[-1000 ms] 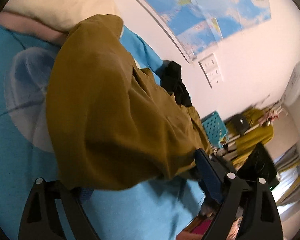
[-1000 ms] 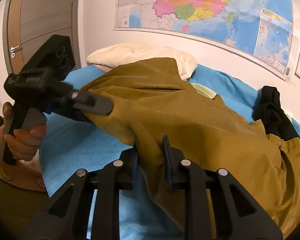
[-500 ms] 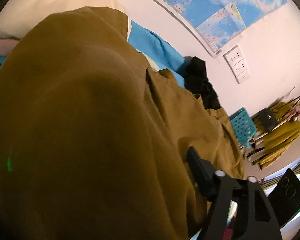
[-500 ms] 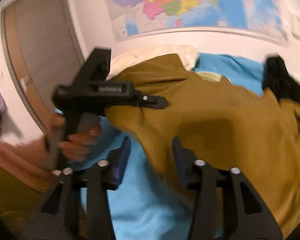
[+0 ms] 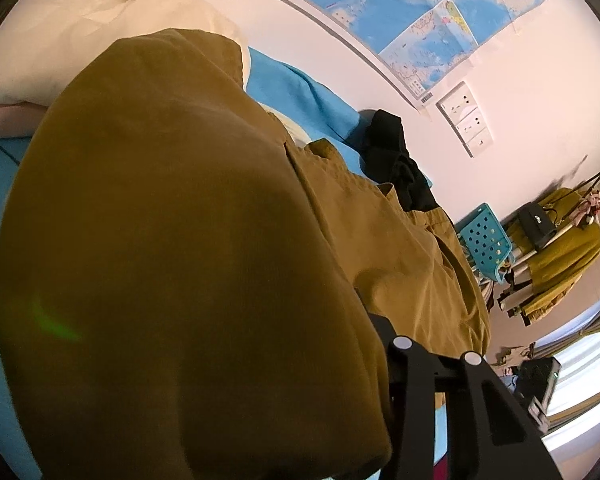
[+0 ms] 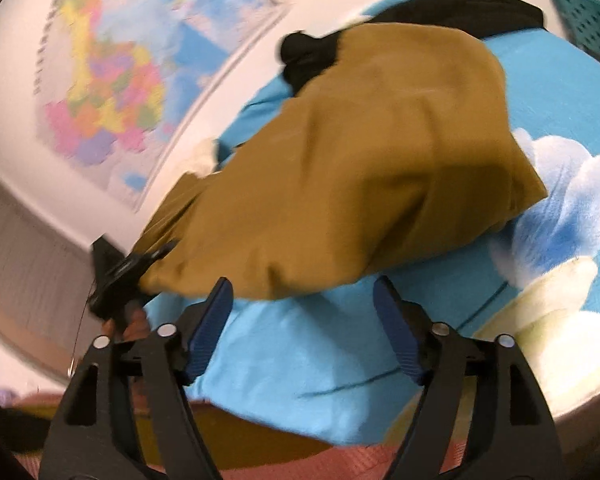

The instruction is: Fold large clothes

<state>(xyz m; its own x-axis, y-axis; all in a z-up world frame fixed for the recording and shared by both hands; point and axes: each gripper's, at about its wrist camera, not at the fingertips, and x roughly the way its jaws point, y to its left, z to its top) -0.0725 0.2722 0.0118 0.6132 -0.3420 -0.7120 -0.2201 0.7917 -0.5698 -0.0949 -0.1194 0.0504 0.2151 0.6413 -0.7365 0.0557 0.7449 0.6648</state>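
Note:
Mustard-brown trousers [image 6: 360,168] lie bunched on a blue bed sheet [image 6: 292,360]. My left gripper [image 6: 156,256] shows at the left of the right wrist view, shut on a corner of the trousers and holding it up. In the left wrist view the trousers [image 5: 180,240] drape over the fingers and fill most of the frame; only the right finger [image 5: 384,332] shows. My right gripper [image 6: 304,332] is open and empty, just in front of the trousers' near edge, above the sheet.
A black garment [image 5: 396,168] lies behind the trousers by the wall. A cream pillow [image 5: 100,40] is at the bed's head. A teal basket [image 5: 484,240] and a rack with clothes [image 5: 556,248] stand beyond the bed. A map [image 5: 420,12] hangs on the wall.
My right gripper has let go of the trousers, opened wide and drawn back. My left gripper has kept its hold and pulled the cloth up close over its camera.

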